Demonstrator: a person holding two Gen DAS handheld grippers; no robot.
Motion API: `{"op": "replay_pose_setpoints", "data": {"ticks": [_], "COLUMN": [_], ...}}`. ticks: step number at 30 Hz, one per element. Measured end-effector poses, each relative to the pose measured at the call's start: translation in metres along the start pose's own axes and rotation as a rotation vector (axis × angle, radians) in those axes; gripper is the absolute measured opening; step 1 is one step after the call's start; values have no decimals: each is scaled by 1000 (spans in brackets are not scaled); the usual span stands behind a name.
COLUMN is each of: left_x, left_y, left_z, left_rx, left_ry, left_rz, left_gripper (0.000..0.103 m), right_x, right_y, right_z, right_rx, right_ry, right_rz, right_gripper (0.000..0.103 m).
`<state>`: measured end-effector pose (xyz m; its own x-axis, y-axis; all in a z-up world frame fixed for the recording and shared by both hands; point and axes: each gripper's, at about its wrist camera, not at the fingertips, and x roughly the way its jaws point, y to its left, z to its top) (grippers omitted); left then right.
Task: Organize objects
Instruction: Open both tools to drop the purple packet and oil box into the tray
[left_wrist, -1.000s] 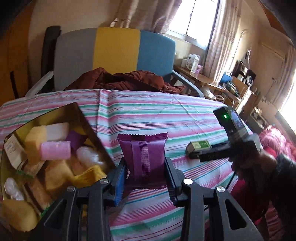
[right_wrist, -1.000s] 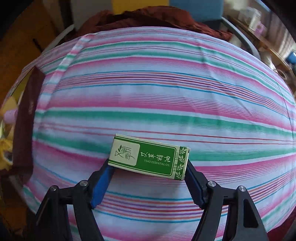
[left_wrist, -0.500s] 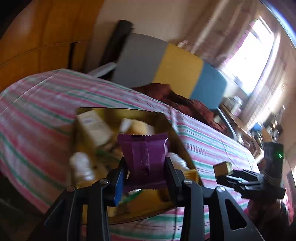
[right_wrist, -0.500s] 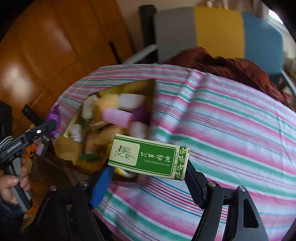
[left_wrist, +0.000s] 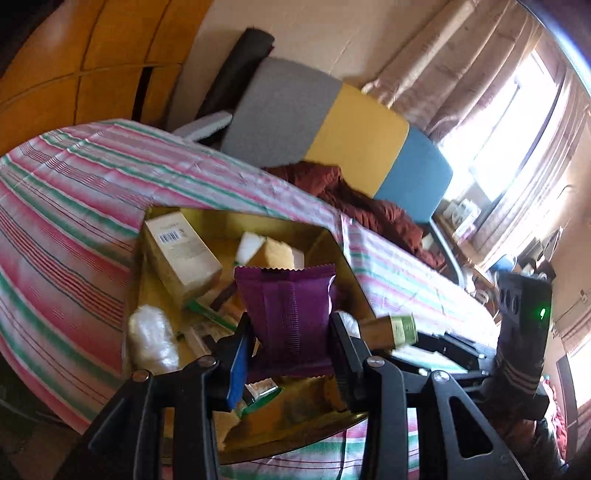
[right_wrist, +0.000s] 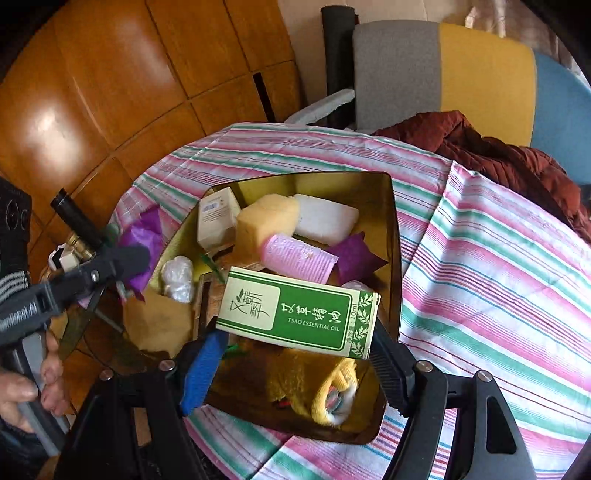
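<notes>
My left gripper (left_wrist: 291, 332) is shut on a purple foil packet (left_wrist: 290, 310), held upright above the gold tin box (left_wrist: 236, 218). In the right wrist view my right gripper (right_wrist: 295, 339) is shut on a green and white essential oil carton (right_wrist: 299, 314), held lengthwise over the same tin (right_wrist: 393, 236). The tin holds a cream carton (right_wrist: 216, 218), yellow and white sponges (right_wrist: 269, 221), a pink roll (right_wrist: 299, 254), a purple packet (right_wrist: 354, 254) and a clear wrapped lump (right_wrist: 177, 277). The left gripper (right_wrist: 125, 258) with its purple packet shows at the tin's left side.
A pink, green and white striped cloth (right_wrist: 498, 258) covers the table. A dark red jacket (right_wrist: 498, 155) lies at its far edge against a grey, yellow and blue chair back (right_wrist: 461, 70). Orange wood panelling (right_wrist: 110, 74) stands to the left. A hand (right_wrist: 22, 391) grips the left tool.
Both grippers have swung left from over the striped cloth to above the tin, each rolling as it went. The purple packet and the green carton stay gripped.
</notes>
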<state>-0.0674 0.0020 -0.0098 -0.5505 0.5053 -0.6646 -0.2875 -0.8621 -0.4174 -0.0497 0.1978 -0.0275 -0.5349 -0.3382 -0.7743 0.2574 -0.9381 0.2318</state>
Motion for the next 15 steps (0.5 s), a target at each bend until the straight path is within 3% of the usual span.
{"op": "replay_pose_setpoints", "data": {"ticks": [2,4,5,15], "left_x": [11,16,21,24], "left_y": [-4,-7,-7,-2], "left_z": [-3,-5,-6,-14], "left_rx": [18,45,45,22], "left_ry": [28,40,52,59], "left_rz": [9,16,31,69], "left_gripper": [40,44,44,44], "right_x": [8,16,19,15], "right_y": [-4,-9,-12,-24], "right_z": [3,5,4,-7], "right_rx": [11,29,43,87], "right_ry": [7,16,17,-2], "right_rz": [1,-9,-11,-19], "right_gripper": [77,92,95,95]}}
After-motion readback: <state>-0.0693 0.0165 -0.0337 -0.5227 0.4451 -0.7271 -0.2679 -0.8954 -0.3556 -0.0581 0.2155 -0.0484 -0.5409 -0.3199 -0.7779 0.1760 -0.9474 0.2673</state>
